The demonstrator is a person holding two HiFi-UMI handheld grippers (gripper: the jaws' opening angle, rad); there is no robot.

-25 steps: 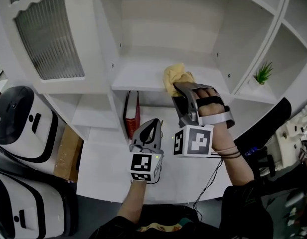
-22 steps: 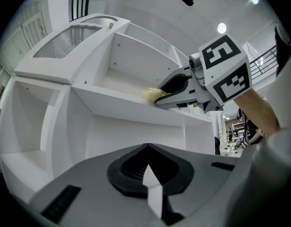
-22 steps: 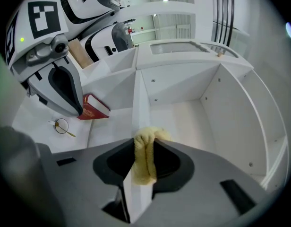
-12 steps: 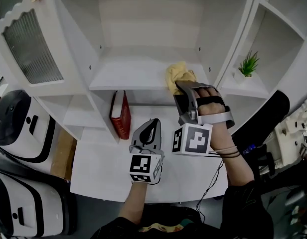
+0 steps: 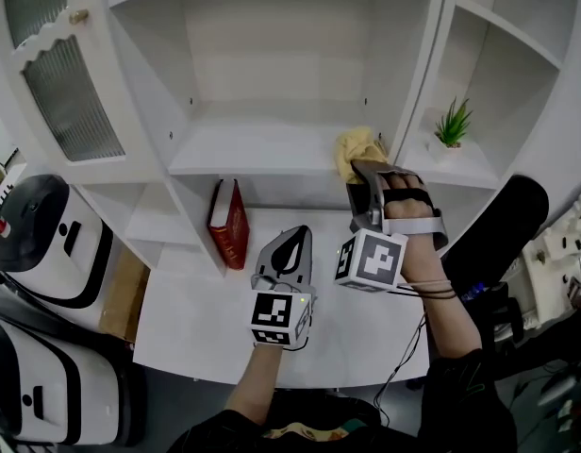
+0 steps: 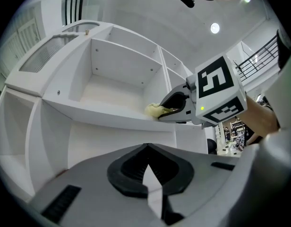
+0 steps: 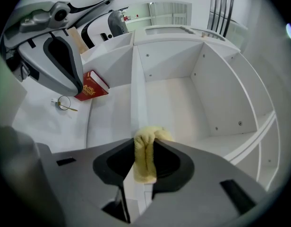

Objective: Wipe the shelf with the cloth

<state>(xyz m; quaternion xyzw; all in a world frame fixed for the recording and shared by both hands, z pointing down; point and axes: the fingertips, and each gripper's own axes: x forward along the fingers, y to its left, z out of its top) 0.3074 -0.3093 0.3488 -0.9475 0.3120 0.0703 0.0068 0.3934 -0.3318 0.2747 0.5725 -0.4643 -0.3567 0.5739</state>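
Observation:
A yellow cloth rests on the front right part of the white shelf, close to the vertical divider. My right gripper is shut on the cloth, which shows pinched as a fold between the jaws in the right gripper view. The left gripper view also catches the cloth at the shelf's edge with the right gripper behind it. My left gripper hangs lower, over the desktop, shut with nothing in it.
A red book stands in the compartment under the shelf. A small green plant sits on the shelf to the right of the divider. A glazed cabinet door stands open at the left. White and black appliances sit at the far left.
The right gripper and the cloth have slid a little to the right along the shelf's front edge, nearer the divider. The left gripper has kept its place.

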